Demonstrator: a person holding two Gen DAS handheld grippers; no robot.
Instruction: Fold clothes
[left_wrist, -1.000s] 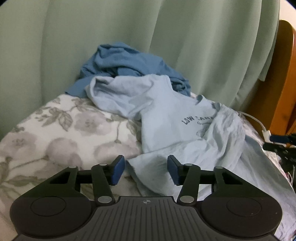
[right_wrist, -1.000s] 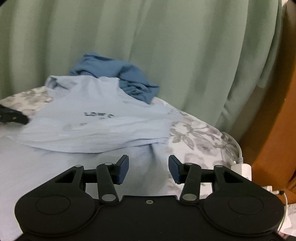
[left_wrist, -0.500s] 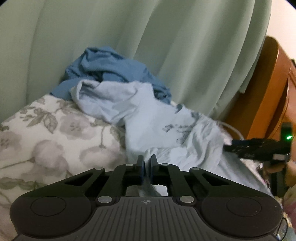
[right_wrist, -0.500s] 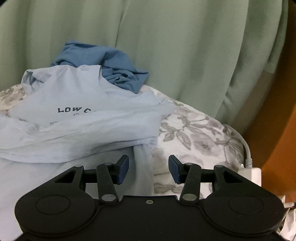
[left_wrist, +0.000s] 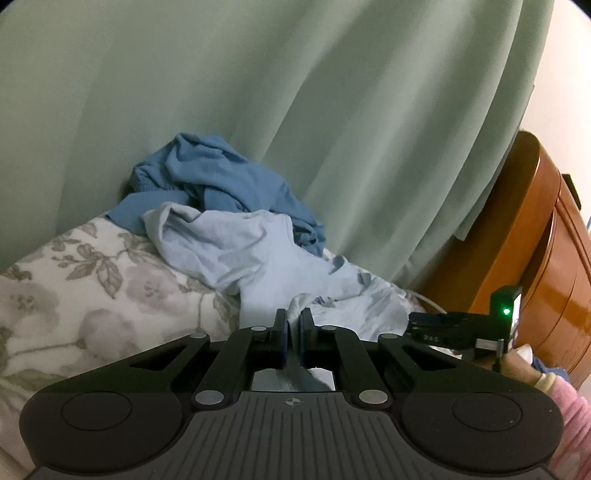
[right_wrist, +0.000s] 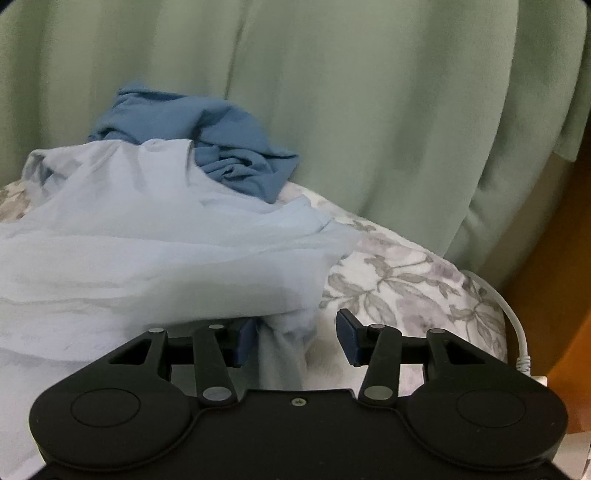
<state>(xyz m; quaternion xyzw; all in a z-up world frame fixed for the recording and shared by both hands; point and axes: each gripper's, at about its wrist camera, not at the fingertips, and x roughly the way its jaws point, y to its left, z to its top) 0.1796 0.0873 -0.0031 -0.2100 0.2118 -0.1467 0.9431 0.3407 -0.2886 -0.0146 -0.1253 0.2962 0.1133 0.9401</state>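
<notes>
- Left gripper (left_wrist: 291, 338): black two-finger tool with blue pads, clenched on a thin fold of the pale blue, crumpled cotton T-shirt (left_wrist: 258, 254); the cloth passes between the fingers and out behind them.
- Right gripper (right_wrist: 295, 338): fingers parted, nothing clamped; a hanging corner of the pale blue T-shirt lies between them, touching the left pad (right_wrist: 245, 341) and apart from the right one.
- Risk 1: the left pinch takes only a narrow ridge of fabric. A pull could slide it out, dropping the shirt back in a heap on the bed.
- Risk 2: closing the right fingers here may catch just the dangling corner, or several layers at once, so the shirt would lift twisted, not flat.
- Risk 3: the far end of the shirt lies against the darker blue, bunched garment (left_wrist: 218, 177) at the bed's far edge by the green curtain (left_wrist: 332, 110). Dragging may pull that one along.
- Risk 4: a white cable (right_wrist: 513, 321) runs along the bed's right edge, near the right gripper; a wide sweep could snag it.
- Appearance: the T-shirt is wrinkled and unfolded, spread from the far edge towards the near side of the floral grey-and-white bedcover (left_wrist: 92, 280); no print is legible in either view.
</notes>
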